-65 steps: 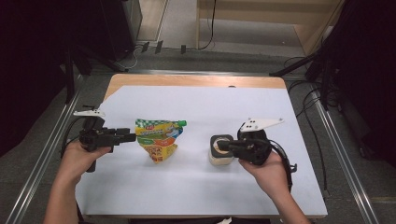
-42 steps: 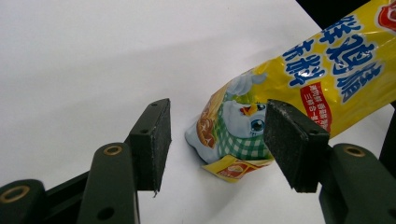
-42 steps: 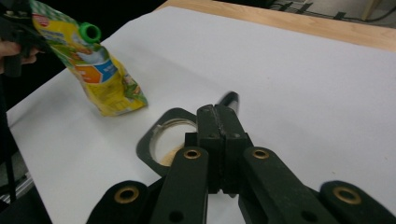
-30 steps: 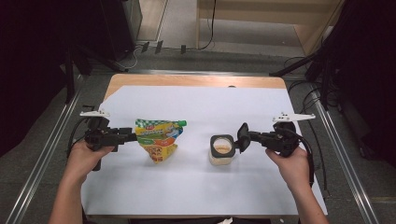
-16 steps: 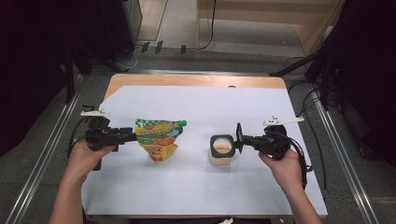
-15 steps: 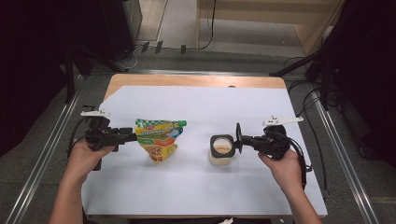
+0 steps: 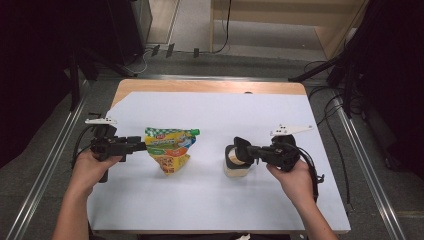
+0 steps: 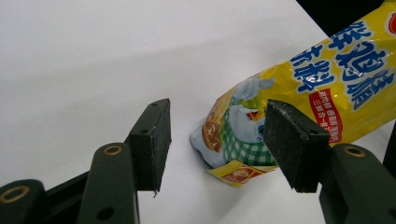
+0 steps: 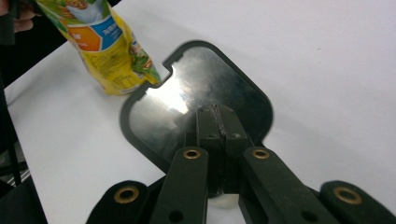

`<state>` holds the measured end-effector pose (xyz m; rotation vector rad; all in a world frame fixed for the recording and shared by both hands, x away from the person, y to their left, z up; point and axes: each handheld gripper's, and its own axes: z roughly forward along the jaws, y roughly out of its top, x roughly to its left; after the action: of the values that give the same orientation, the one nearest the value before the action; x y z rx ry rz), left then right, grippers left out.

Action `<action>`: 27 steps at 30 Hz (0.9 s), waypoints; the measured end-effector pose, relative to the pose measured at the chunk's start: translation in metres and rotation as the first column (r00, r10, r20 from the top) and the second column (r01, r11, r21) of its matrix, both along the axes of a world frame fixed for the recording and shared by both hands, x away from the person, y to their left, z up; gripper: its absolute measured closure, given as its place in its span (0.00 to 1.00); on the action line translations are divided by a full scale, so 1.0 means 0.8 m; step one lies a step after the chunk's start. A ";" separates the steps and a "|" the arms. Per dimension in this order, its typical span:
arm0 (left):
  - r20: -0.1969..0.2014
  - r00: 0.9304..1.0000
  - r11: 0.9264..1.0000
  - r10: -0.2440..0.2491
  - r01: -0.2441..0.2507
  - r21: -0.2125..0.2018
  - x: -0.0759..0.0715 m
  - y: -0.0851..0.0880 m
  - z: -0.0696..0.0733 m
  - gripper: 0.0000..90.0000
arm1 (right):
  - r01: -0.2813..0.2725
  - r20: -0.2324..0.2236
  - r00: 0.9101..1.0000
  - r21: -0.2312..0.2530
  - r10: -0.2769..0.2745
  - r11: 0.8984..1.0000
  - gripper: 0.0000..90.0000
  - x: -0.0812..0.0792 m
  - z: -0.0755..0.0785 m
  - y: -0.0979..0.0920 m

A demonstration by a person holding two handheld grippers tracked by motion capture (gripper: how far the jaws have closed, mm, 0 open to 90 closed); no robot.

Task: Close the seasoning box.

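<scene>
A yellow spouted pouch [image 7: 170,150] with a green cap lies left of the table's middle. My left gripper [image 7: 140,146] is open at the pouch's left end. In the left gripper view the pouch's corner [image 8: 243,135] sits between and just beyond the pads [image 8: 150,140]. My right gripper [image 7: 252,150] is shut on a black lid [image 7: 241,146] and holds it tilted above a small pale cup [image 7: 236,169]. In the right gripper view the jaws are closed on the tab of the shiny lid [image 9: 196,102], with the pouch [image 9: 107,46] beyond it.
A white sheet [image 7: 210,115] covers the table, with a strip of bare wood [image 7: 210,86] along the far edge. Metal rails [image 7: 370,175] run along both sides. Cables [image 7: 330,100] lie on the floor at the right.
My right gripper, with the lid, has moved left from beside the cup to over it. The left gripper and the pouch have barely moved.
</scene>
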<state>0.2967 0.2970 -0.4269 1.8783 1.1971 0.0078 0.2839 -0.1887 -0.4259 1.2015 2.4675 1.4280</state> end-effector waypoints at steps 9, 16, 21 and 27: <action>0.004 1.000 1.000 0.021 -0.020 -0.012 0.004 0.003 0.000 0.48 | -0.059 -0.016 0.998 -0.014 0.059 0.998 1.00 -0.001 -0.009 0.029; 0.006 1.000 1.000 0.014 -0.014 -0.014 0.002 0.004 -0.001 0.48 | -0.091 -0.016 0.996 -0.027 0.090 0.996 1.00 -0.002 -0.016 0.050; 0.004 1.000 1.000 0.011 -0.011 -0.019 0.001 0.004 -0.001 0.48 | -0.094 0.001 0.996 -0.031 0.094 0.995 0.90 -0.007 -0.013 0.053; 0.000 1.000 1.000 0.007 -0.007 0.012 0.002 0.001 -0.004 0.48 | -0.067 0.040 0.997 -0.012 0.068 0.998 0.73 -0.005 -0.009 0.042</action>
<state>0.2983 0.2976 -0.4299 1.8845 1.2060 0.0185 0.2800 -0.1553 -0.4333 1.0864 2.5084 1.4383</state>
